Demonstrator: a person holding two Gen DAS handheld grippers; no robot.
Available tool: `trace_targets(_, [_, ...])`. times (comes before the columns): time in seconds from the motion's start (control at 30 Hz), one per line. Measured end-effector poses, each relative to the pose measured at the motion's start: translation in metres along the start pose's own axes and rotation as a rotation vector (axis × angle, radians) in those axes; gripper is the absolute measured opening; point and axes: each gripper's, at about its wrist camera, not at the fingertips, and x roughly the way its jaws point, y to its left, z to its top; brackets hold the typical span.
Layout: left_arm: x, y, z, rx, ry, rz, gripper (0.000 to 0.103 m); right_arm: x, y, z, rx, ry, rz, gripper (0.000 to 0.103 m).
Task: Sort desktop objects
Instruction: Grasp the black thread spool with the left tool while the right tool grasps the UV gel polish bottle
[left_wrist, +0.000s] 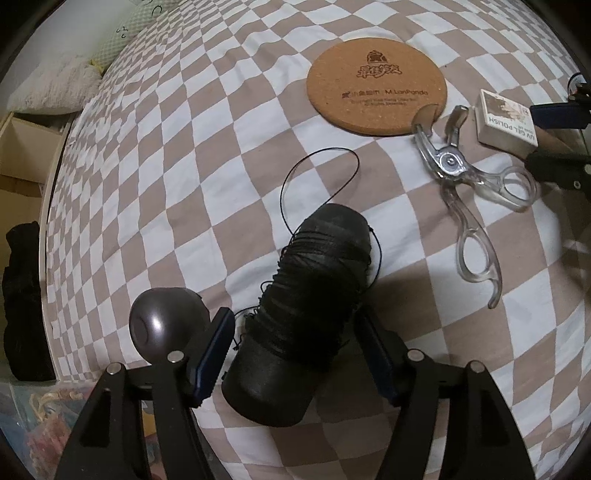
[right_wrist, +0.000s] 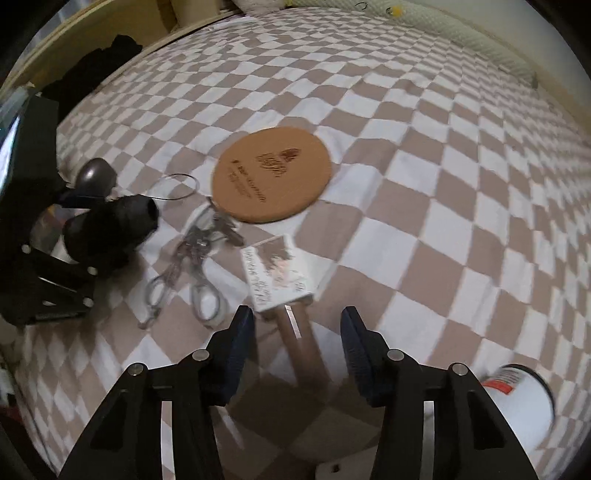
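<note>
Altogether I count one of each thing on the bed: one black spool of thread, one dark grey ball, one round cork mat, one pair of clear plastic scissors, one small white box printed UV GEL POLISH, one tan stick and one white bottle with a red-and-white label.

All of them lie on a soft cover of beige and white checks. A pale wall and a white pillow sit at the far edge, with dark clothes heaped beside the bed.

My left gripper stands released around the near end of the spool, both blue pads clear of it; a loose loop of thread trails from the spool toward the mat. The ball rests just left of those fingers.

My right gripper straddles the stick, which runs out from under the box; its ribbed fingers do not touch it. The scissors lie between spool and box, tips touching the mat's rim.
</note>
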Motion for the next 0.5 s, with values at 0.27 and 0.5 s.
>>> trace_targets(0.27, [0.003,0.006,0.001,-0.035,0.001,-0.035,0.070,0.013,0.011,0.021,-0.018,0.022,-0.096,0.051])
trace_targets(0.5, [-0.005,-0.008,0.000,0.008,-0.030,-0.014,0.053,0.037,0.029,0.050,0.020,0.015,-0.125,0.039])
